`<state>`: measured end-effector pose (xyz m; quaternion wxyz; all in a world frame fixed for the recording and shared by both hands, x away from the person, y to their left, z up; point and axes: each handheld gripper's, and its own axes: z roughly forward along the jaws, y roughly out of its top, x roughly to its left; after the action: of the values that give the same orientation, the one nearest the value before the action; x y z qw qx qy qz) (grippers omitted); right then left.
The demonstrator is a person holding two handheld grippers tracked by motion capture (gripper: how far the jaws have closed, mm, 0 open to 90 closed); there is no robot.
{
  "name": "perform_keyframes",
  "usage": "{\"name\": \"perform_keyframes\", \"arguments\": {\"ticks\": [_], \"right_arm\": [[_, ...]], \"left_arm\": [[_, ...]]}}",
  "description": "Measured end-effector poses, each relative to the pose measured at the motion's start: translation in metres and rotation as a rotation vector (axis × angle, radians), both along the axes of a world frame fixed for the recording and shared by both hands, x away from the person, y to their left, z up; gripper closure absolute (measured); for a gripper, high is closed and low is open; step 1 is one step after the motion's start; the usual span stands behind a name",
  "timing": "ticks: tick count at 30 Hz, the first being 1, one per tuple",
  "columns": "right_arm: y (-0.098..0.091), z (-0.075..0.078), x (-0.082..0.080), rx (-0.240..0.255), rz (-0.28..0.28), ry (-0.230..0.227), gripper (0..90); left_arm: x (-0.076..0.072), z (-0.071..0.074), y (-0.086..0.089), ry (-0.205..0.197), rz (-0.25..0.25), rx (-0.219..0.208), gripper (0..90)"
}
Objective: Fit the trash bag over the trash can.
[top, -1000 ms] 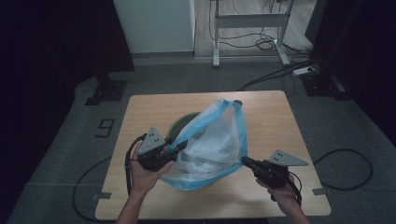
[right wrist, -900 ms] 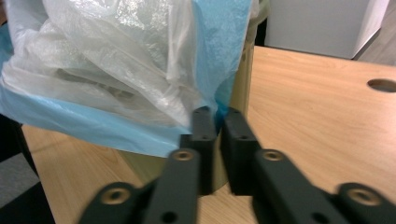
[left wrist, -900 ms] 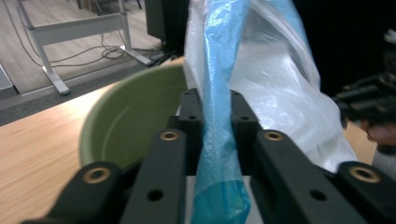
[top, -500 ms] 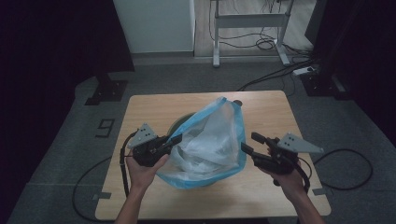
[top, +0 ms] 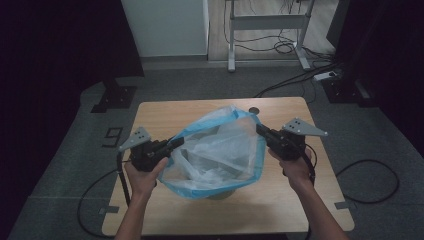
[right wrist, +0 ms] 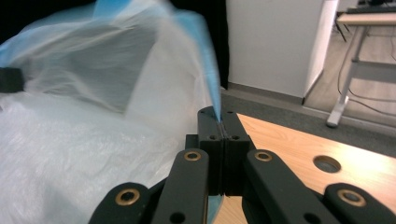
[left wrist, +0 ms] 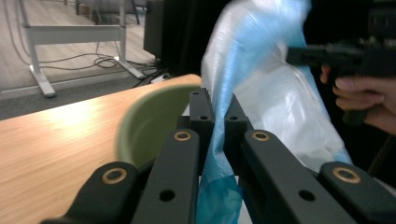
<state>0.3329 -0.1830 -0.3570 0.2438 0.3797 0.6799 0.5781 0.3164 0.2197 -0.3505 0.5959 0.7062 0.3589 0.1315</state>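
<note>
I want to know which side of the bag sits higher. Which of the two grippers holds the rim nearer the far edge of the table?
The right gripper. It pinches the blue plastic bag rim farther up the table than the left gripper, which is nearer the person.

The bag [top: 220, 150] hangs over the bowl [left wrist: 154, 121] on the table [top: 165, 112].

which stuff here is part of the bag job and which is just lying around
In the job:
- blue plastic bag, stretched open between the grippers
- left gripper, shut on the bag's rim
- right gripper, shut on the rim
- green bowl under the bag

Lying about:
- desk frame
- floor cables
- power strip
</note>
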Motion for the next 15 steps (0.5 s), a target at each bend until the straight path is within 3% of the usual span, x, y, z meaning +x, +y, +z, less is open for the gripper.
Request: {"name": "perform_keyframes", "arguments": {"ticks": [4, 12, 15], "right_arm": [[-0.011, -0.004, 0.01, 0.034, -0.023, 0.031, 88.5], [-0.003, -0.018, 0.038, 0.02, -0.023, 0.106, 87.5], [0.002, -0.028, 0.05, 0.005, -0.029, 0.136, 86.8]], "left_arm": [[0.016, -0.008, 0.015, 0.069, -0.011, -0.069, 84.4], [0.042, -0.027, 0.02, 0.14, 0.047, -0.028, 82.4], [0.047, -0.033, 0.022, 0.152, 0.058, -0.032, 81.9]]}}
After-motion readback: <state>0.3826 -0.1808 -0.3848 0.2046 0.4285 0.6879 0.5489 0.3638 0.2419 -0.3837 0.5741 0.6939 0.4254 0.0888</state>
